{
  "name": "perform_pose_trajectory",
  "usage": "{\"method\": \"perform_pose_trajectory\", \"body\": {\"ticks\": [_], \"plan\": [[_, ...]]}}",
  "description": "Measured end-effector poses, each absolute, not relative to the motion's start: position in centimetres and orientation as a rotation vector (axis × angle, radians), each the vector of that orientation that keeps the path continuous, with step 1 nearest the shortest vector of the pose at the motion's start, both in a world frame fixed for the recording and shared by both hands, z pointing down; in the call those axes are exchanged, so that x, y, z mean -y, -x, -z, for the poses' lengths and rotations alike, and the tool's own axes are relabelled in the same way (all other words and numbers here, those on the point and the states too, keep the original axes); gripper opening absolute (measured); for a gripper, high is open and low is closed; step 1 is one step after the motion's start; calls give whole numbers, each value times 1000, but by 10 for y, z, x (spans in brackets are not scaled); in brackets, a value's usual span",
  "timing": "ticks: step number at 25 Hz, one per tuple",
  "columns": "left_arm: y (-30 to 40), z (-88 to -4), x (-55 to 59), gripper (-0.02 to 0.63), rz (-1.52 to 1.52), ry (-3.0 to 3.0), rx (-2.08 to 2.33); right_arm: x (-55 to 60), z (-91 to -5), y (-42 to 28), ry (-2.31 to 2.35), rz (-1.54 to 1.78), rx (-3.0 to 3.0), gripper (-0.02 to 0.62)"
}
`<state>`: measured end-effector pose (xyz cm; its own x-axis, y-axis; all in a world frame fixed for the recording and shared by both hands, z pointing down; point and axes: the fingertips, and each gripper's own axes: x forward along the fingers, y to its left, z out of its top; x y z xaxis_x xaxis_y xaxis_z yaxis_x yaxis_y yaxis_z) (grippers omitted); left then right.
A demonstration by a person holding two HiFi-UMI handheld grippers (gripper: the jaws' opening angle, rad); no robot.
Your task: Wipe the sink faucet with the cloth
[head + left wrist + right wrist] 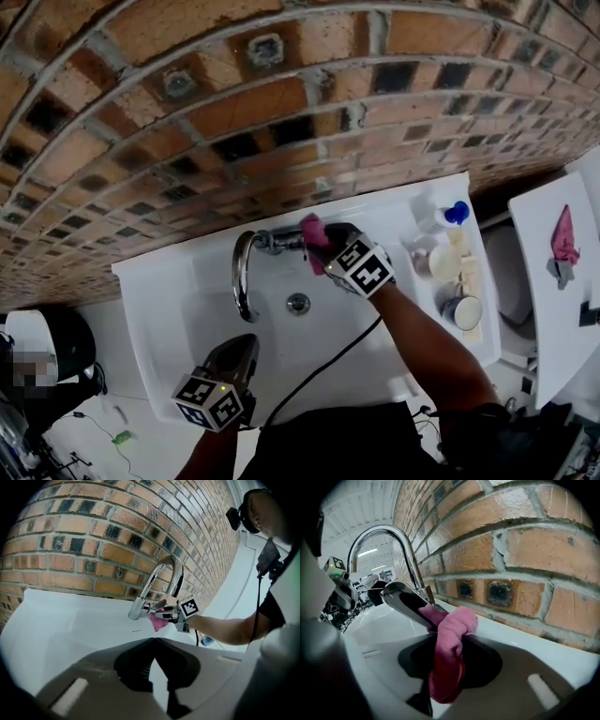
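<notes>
Pink fuzzy cloth [448,667] in right gripper [452,638], against curved chrome faucet [402,598]

Washing corner, white sink [187,309] against a brick wall [281,94], chrome faucet [242,281], blue-capped bottle [450,215] alongside

**Pink cloth [447,677] pressed to the faucet [246,272] lever**

The chrome gooseneck faucet is mounted upright at the back rim of the white sink [169,319], with its spout arched over the basin. The cloth is bunched, clamped in the right gripper [451,641], and pressed against the faucet's flat lever, with its loose end hung below.
</notes>
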<state>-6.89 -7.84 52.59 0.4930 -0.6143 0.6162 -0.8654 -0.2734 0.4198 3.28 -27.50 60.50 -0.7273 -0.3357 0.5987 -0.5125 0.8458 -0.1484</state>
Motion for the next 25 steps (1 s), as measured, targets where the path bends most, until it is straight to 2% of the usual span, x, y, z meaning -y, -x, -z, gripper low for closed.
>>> {"method": "perform_pose_trajectory", "body": {"ticks": [25], "plan": [[73,-512,65,6,-380,-2079,1182,236,-535,-36,-664,-161,2469,133]]}}
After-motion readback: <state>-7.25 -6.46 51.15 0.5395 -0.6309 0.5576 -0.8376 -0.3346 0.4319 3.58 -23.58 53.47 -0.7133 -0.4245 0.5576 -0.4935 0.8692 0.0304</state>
